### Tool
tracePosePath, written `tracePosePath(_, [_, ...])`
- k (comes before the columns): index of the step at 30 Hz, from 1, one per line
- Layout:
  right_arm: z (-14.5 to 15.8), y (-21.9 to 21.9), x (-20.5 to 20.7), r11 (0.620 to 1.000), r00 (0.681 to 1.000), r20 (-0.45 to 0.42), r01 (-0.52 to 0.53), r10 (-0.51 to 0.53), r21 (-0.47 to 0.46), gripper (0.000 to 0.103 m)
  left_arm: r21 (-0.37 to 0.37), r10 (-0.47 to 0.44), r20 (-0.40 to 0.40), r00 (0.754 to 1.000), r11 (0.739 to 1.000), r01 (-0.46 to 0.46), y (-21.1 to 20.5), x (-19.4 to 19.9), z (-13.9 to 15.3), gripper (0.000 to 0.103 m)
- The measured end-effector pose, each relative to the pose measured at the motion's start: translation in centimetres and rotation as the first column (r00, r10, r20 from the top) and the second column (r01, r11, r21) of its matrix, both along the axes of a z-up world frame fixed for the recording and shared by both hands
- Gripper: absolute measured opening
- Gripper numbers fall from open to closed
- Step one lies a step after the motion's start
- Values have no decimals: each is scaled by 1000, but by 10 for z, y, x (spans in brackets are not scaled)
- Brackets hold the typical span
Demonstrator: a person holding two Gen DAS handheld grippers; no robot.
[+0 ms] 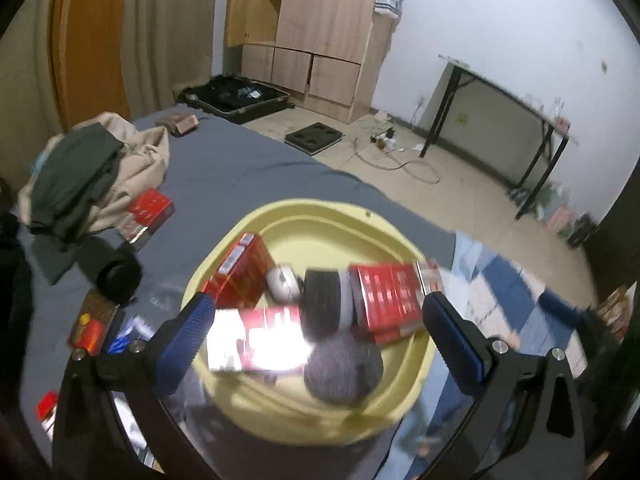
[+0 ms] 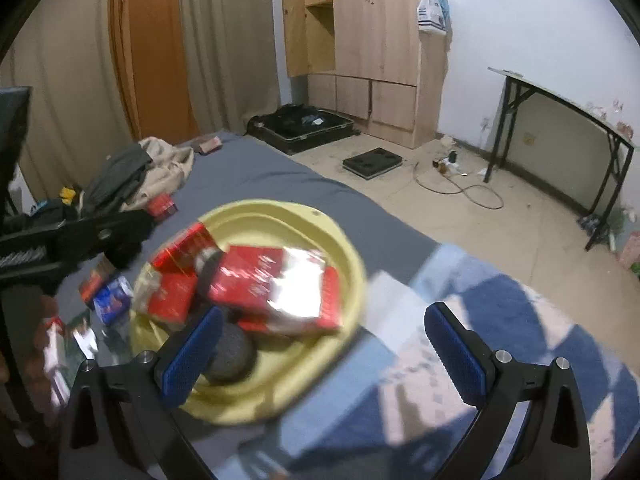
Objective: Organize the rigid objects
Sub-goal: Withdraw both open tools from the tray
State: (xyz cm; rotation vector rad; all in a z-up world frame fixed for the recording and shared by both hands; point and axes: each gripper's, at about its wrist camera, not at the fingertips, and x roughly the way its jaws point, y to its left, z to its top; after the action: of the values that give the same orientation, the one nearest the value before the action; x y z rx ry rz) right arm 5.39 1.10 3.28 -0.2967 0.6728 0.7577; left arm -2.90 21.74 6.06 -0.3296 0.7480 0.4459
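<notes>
A yellow basin [image 1: 312, 206] sits on the grey bed. It holds several red boxes [image 1: 390, 296], a black roll [image 1: 324, 300] and a grey round thing [image 1: 344, 368]. My left gripper [image 1: 320, 308] hangs above the basin, open, with nothing between its blue pads. In the right wrist view the basin [image 2: 260, 206] lies left of centre, with a red box [image 2: 256, 280] on top. My right gripper [image 2: 324, 314] stands open over the basin's right rim, holding nothing. On the bed left of the basin lie a red box [image 1: 150, 212], a black round object [image 1: 120, 276] and a blue packet [image 2: 114, 298].
A heap of clothes [image 1: 92, 176] lies at the bed's far left. A blue and white checked cloth [image 2: 500, 320] covers the bed to the right. On the floor beyond are an open suitcase [image 1: 236, 96], a wooden wardrobe [image 1: 320, 20] and a folding table [image 1: 520, 128].
</notes>
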Motion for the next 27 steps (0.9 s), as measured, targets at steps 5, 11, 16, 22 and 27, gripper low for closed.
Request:
tracePosePath(5, [-21,-38,-6,996,1000,14,16,-14,-93,103,-16,98,9,995,995,-97,-42,-29,-19,103])
tracePosePath(11, [-31,-41,-19,995,999,17,-35,37,-92,103,-74,186,-62,981,979,-190,-59,-54,-65,103])
tracePosePath(16, [-55,-19,-16,993,999,-27,-50,47,-111,103,-66,180,-161,971,979,-192,-59,-59,-98,103])
tracePosePath(22, [-93,11,-16,976,994,-7,-109,110,-186,103,-78,202,-190,961,972,-220,-49,-58,-127,103])
tracePosePath(27, [-117,16,-2,975,994,-40,-111,105,-193,103,-87,193,-237,952,972,-219,-46,-47,-157,103])
